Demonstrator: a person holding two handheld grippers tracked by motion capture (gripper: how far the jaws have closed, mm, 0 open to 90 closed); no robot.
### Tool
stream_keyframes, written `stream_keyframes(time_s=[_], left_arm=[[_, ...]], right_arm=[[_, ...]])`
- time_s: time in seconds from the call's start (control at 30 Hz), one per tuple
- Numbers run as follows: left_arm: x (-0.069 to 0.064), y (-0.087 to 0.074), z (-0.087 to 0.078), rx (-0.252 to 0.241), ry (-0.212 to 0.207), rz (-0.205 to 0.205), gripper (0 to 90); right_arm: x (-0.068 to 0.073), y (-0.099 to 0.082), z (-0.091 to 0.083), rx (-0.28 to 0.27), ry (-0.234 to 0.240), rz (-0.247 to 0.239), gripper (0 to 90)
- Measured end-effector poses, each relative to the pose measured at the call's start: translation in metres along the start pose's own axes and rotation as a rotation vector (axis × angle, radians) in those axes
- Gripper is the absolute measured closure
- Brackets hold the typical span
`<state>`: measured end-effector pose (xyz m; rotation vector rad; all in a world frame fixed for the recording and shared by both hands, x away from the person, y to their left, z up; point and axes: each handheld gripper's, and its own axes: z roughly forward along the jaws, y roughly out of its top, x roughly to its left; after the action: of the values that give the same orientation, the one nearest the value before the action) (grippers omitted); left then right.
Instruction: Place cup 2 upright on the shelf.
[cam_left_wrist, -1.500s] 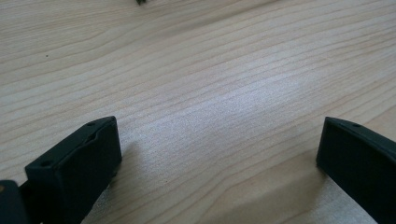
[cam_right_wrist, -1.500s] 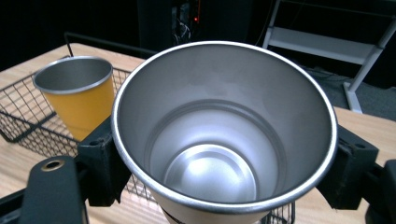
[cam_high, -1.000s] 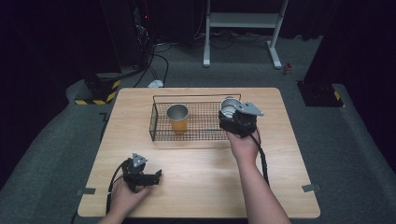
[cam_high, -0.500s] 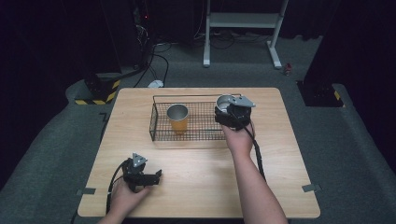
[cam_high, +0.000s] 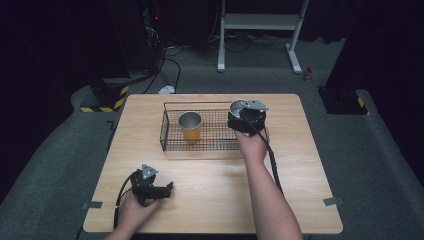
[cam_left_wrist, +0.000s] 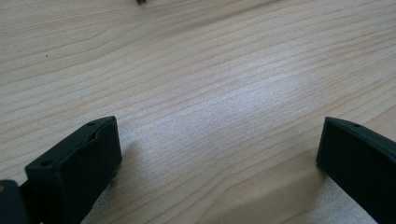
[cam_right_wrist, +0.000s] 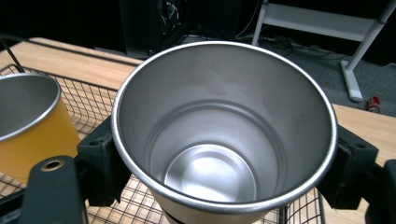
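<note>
My right gripper (cam_high: 241, 114) is shut on a steel cup (cam_right_wrist: 224, 130), gripping it by the sides, mouth up and empty. It hangs over the right end of a black wire basket (cam_high: 172, 145); in the high view the steel cup (cam_high: 237, 106) peeks out beyond the gripper. An orange cup with a steel rim (cam_high: 190, 126) stands upright inside the basket, and the same orange cup (cam_right_wrist: 28, 126) shows at the left of the right gripper view. My left gripper (cam_high: 162, 190) rests open on the table (cam_high: 210, 185) near the front left, nothing between its jaws.
The wooden table top (cam_left_wrist: 196, 84) lies bare under the left gripper. Past the table's far edge are a white metal stand (cam_high: 260, 30), cables, and a yellow-black striped block (cam_high: 107, 97) on grey carpet.
My right gripper has carried the steel cup leftward, from beside the basket's right end to over its right part. The left gripper has stayed still.
</note>
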<state>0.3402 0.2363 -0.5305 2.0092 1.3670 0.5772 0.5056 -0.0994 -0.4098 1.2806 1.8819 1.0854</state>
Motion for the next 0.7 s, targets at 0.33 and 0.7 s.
stream_keyframes(time_s=[0.33, 0.7], left_arm=[[0.000, 0.000, 0.000, 0.001, 0.000, 0.001, 0.3], [0.000, 0.000, 0.000, 0.002, 0.001, 0.003, 0.3]], right_arm=[[0.004, -0.012, 0.019, 0.067, -0.003, -0.018, 18.6], [0.007, -0.024, 0.036, 0.155, 0.003, -0.024, 18.6]])
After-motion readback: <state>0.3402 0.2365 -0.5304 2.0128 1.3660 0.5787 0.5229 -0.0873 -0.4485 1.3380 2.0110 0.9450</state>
